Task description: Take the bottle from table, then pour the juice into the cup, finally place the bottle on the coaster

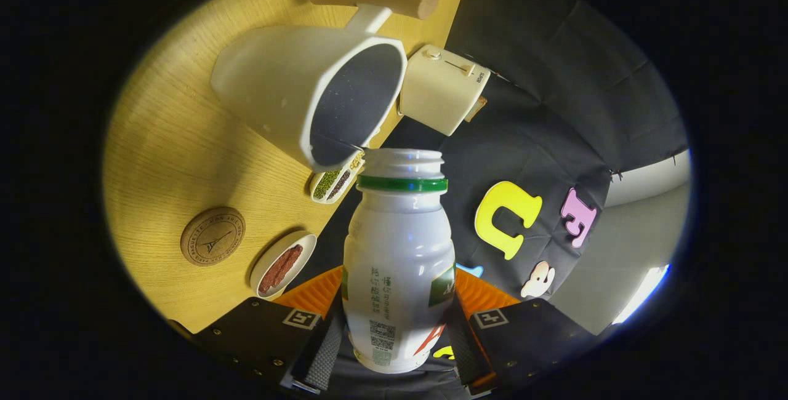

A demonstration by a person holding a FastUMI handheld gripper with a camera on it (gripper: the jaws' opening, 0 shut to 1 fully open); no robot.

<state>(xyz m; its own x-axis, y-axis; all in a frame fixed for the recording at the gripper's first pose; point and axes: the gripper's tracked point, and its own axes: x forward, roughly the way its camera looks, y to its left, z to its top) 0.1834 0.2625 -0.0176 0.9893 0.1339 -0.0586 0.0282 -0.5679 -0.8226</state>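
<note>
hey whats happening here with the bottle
The hand-held gripper is shut on a white juice bottle, cap off, tipped with its mouth next to the rim of a white cup. No juice can be seen flowing. The round wooden coaster lies bare on the wooden table.

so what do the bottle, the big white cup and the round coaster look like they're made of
Bottle, clamped between the gripper fingers: probably glossy white plastic, given its sharp highlights, moulded threaded neck and green ring.
Cup: matte white, with soft shading and no glare; ceramic or plastic, hard to tell. Its handle looks like pale wood.
Coaster: likely wood or cork, brown and dull, with an engraved-looking design.
</note>
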